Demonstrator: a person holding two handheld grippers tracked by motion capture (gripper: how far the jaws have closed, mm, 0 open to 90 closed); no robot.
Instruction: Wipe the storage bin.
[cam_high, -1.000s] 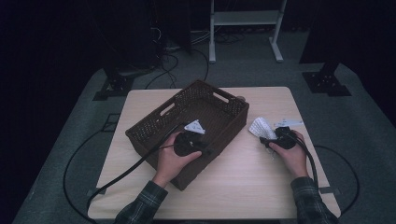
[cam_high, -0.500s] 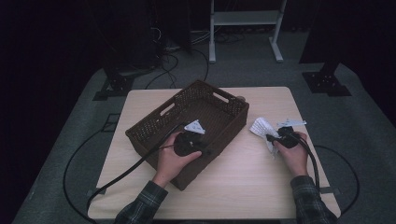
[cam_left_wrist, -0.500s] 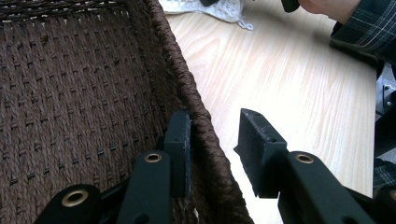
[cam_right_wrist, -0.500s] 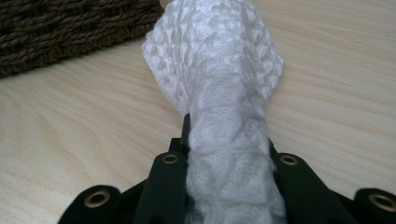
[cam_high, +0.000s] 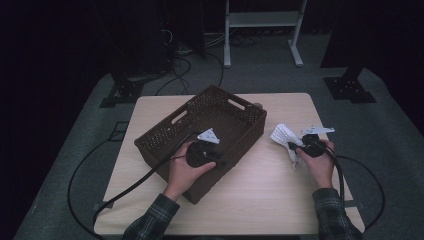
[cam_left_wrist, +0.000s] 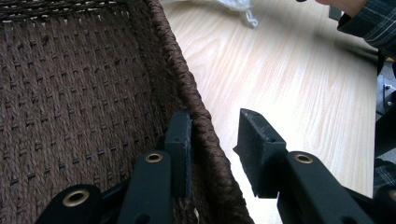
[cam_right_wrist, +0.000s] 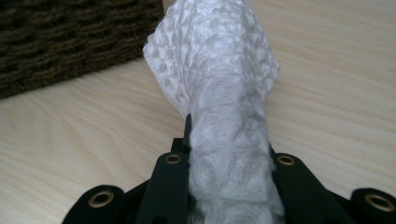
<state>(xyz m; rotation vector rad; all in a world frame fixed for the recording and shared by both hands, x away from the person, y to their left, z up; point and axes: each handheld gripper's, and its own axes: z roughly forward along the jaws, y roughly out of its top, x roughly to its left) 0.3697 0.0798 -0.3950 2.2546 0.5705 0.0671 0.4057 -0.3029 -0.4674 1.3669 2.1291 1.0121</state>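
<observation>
Left gripper (cam_high: 214, 159) positioned over the near right wall of the woven brown basket (cam_high: 165, 131), close to the basket's near corner. In the left gripper view, jaws seen straddling the braided rim (cam_left_wrist: 198, 109): one jaw inside against the weave, the other outside over the table (cam_high: 260, 200) with a visible gap to the wall. Not clamped; rim merely between the jaws. Left hand (cam_high: 182, 172) wrapped around the gripper body, cable (cam_high: 130, 187) trailing toward the table's near left corner.

Basket set at an angle on the left half of the table, reaching toward the far edge, with cut-out handles in the two end walls.

Right gripper (cam_high: 296, 148) located near the right edge of the table, about midway between far and near edges, held by the right hand (cam_high: 320, 165). Jaws just closed within the last moment, now clenched on the white lacy cloth (cam_right_wrist: 219, 107). In the right gripper view, cloth bunched tightly between both jaws, rising ahead of them in a crumpled fold. In the high view, cloth (cam_high: 285, 137) lying just right of the basket's right corner, apart from the basket, one end trailing toward the near edge. Whether the free part of the cloth rests on the tabletop or is lifted off it: cannot tell.
</observation>
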